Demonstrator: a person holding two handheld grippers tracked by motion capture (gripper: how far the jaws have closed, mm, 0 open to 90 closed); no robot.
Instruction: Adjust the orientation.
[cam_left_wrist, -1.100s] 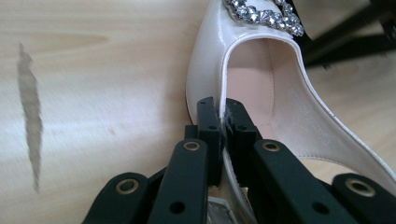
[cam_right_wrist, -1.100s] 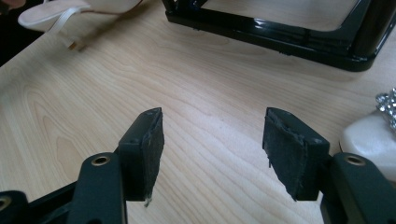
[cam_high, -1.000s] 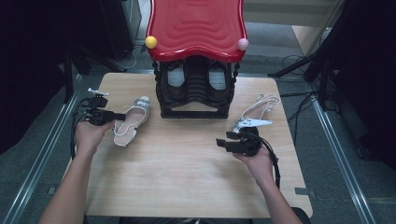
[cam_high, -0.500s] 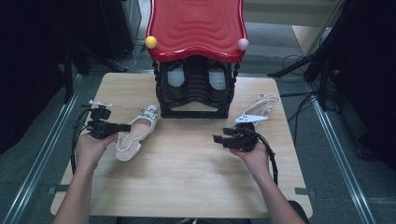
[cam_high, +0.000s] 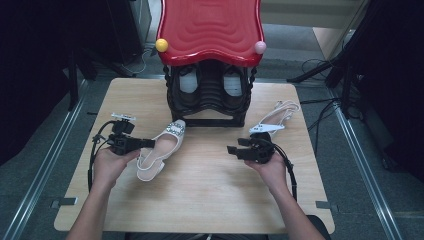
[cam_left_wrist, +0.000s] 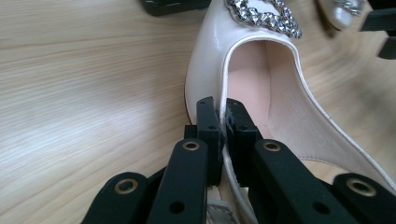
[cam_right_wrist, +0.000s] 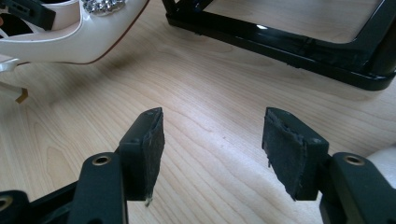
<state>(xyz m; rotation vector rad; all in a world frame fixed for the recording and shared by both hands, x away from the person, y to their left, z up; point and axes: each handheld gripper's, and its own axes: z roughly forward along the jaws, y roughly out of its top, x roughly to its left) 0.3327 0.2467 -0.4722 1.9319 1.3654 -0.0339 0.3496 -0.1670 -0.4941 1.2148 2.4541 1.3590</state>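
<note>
A cream slingback shoe (cam_high: 161, 149) with a rhinestone buckle lies on the wooden table left of centre, its toe toward the rack. My left gripper (cam_high: 149, 144) is shut on the shoe's side rim (cam_left_wrist: 223, 122), the edge pinched between both pads. The matching shoe (cam_high: 274, 120) lies at the right, just behind my right gripper (cam_high: 231, 149). That gripper is open, hovering low over bare wood (cam_right_wrist: 210, 135) with nothing between its pads. The held shoe (cam_right_wrist: 70, 37) shows at the top left of the right gripper view.
A black shoe rack (cam_high: 209, 95) with a red wavy top (cam_high: 210, 30) stands at the table's back centre, with shoes on its shelves. Its black base bar (cam_right_wrist: 289, 44) crosses ahead of the right gripper. The table edge (cam_high: 190, 227) runs near the person.
My left gripper has carried the cream shoe right and toward the near edge, turning it. The right gripper has shifted left, away from the second shoe.
</note>
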